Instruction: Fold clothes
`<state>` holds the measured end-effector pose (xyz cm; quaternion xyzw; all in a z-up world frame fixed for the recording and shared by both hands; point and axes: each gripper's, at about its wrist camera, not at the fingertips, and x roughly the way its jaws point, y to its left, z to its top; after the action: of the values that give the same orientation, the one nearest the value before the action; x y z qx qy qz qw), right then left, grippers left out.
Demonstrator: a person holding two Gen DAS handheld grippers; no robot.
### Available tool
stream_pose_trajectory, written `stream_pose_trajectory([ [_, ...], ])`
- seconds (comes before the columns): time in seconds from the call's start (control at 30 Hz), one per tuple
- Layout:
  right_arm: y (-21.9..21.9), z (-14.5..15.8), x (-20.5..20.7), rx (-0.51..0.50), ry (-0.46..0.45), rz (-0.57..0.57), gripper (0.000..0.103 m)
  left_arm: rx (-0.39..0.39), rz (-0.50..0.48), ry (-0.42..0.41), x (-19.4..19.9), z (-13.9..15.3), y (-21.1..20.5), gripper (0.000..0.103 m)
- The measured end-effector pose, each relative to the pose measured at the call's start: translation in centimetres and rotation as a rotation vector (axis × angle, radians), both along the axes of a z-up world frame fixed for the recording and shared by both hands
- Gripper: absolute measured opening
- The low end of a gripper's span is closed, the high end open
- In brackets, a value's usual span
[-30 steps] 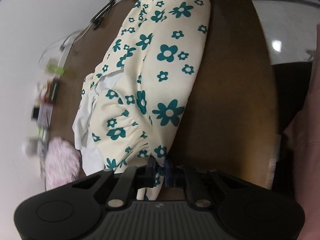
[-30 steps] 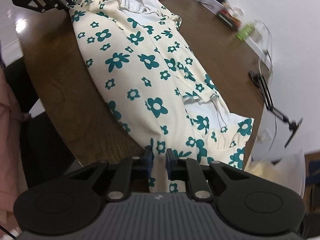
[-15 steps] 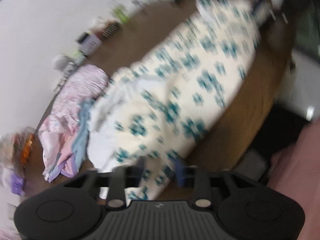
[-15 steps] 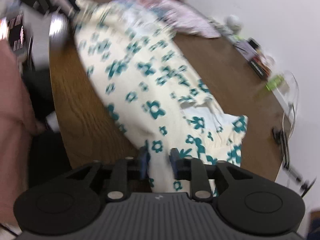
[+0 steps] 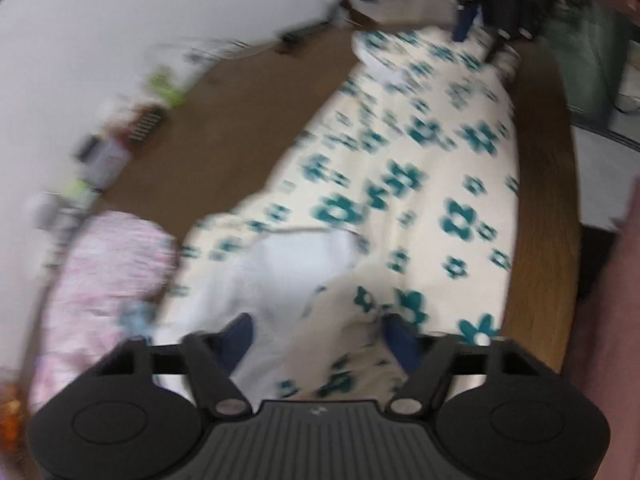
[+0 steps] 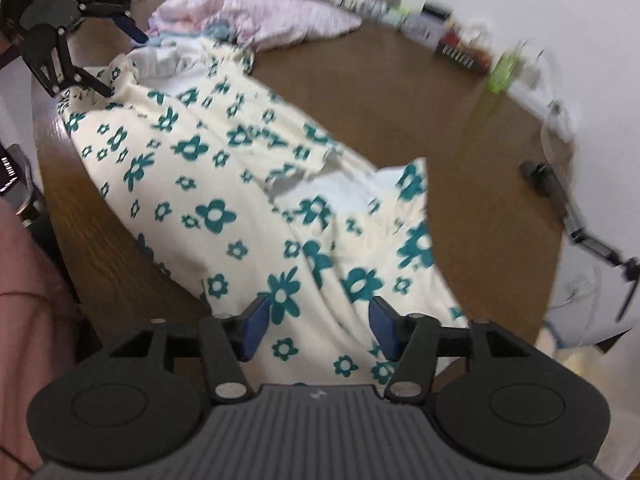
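Observation:
A cream dress with teal flowers (image 5: 400, 184) (image 6: 192, 184) lies folded lengthwise on the brown round table (image 5: 224, 120) (image 6: 380, 112), its white lining showing at both ends. My left gripper (image 5: 318, 332) hovers over one end, its jaws wide apart and closing. Cloth lies beneath them, and neither pad presses on it. Over the other end, my right gripper (image 6: 318, 316) also stands wide and closing, with flowered cloth below its jaws and nothing pinched. Each gripper shows small in the other's view: left gripper (image 6: 120, 60), right gripper (image 5: 476, 28).
A pile of pink and pale-blue clothes (image 5: 108, 264) (image 6: 272, 16) lies beside the dress. Small bottles and boxes (image 6: 456, 52) line the table's far edge by the white wall. A black stand (image 6: 568, 208) hangs off the edge. A pink sleeve (image 6: 24, 300) is close by.
Both grippers were shut on the dress's edge; their jaws now stand wide with the cloth released. Both hands have pulled up and swung, so each sees more of the table.

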<state>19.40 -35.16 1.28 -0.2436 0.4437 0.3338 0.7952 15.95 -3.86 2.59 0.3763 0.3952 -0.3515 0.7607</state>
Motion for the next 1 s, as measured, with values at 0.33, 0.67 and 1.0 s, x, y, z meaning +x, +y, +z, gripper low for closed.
stream_pose_trajectory([
  [0.33, -1.4, 2.0, 3.0, 0.029, 0.052, 0.057, 0.004, -0.108, 0.268, 0.079, 0.5, 1.8, 2.1, 0.007],
  [0.67, -2.9, 1.3, 3.6, 0.109, -0.045, -0.085, 0.037, -0.148, 0.422, -0.023, 1.2, 2.3, 3.4, 0.053],
  [1.0, 10.0, 1.2, -2.0, 0.220, -0.187, 0.096, 0.022, -0.220, 0.298, -0.099, -2.1, 2.9, -1.0, 0.017],
])
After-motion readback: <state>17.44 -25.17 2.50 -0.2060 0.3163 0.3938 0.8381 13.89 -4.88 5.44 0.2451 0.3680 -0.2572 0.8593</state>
